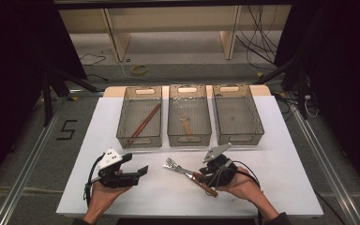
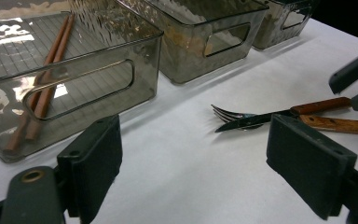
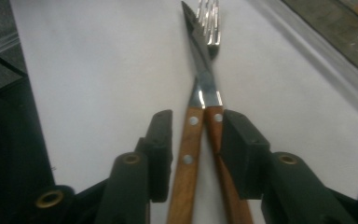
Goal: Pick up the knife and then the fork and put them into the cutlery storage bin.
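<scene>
A fork (image 1: 171, 163) and a knife (image 1: 182, 170), both with wooden handles, lie crossed on the white table (image 1: 262, 164). My right gripper (image 1: 204, 178) is open, and its jaws straddle the two handles. In the right gripper view (image 3: 198, 126) there is a gap beside the left jaw, and the fork tines (image 3: 209, 18) and knife blade (image 3: 196, 46) point away. My left gripper (image 1: 138, 165) is open and holds nothing, left of the cutlery. In the left gripper view (image 2: 193, 163) the fork (image 2: 223, 112), the knife (image 2: 249, 122) and the right gripper (image 2: 356, 88) lie ahead.
Three smoky clear bins stand in a row at the back. The left bin (image 1: 138, 140) holds brown chopsticks (image 1: 144, 124), the middle bin (image 1: 189, 137) a wooden-handled utensil (image 1: 186, 125), and the right bin (image 1: 238, 135) looks bare. The table's front edge runs just below both hands.
</scene>
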{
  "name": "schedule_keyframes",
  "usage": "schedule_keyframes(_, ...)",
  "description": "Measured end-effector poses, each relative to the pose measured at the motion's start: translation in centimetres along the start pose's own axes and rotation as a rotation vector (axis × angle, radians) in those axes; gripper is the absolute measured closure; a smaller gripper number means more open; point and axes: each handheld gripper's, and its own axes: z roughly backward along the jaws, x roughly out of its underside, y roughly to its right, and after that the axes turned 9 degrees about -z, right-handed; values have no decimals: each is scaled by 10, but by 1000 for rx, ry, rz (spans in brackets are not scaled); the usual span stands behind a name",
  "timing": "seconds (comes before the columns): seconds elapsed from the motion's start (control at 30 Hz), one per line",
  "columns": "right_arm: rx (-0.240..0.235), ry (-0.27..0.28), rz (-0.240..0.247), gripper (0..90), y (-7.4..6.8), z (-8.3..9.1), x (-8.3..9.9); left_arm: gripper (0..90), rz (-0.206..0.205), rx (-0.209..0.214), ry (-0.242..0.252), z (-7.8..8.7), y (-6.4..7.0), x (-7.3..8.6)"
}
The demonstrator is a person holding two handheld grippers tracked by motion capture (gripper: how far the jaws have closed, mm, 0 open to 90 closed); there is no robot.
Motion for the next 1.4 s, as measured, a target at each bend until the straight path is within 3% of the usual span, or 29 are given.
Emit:
schedule_keyframes(0.23,29,-61,6,521,18,-7,-7,176,0,0,-3,0,0,0)
schedule_keyframes(0.5,46,-153,8,479,22,-20,-9,176,0,0,-2,0,0,0)
schedule_keyframes(0.8,68,-212,33,556,23,-28,-9,176,-8,1,-8,0,-1,0)
schedule_keyframes(1.1,97,-237,97,667,17,-31,-13,176,-12,2,-10,-1,0,0)
schedule_keyframes(1.2,93,-242,71,709,15,-32,-14,176,-12,2,-10,-1,0,0)
schedule_keyframes(1.33,93,-253,91,725,16,-32,-15,177,-13,2,-11,-1,0,0)
schedule_keyframes(1.4,93,-266,74,729,14,-32,-16,177,-13,3,-10,-1,0,0)
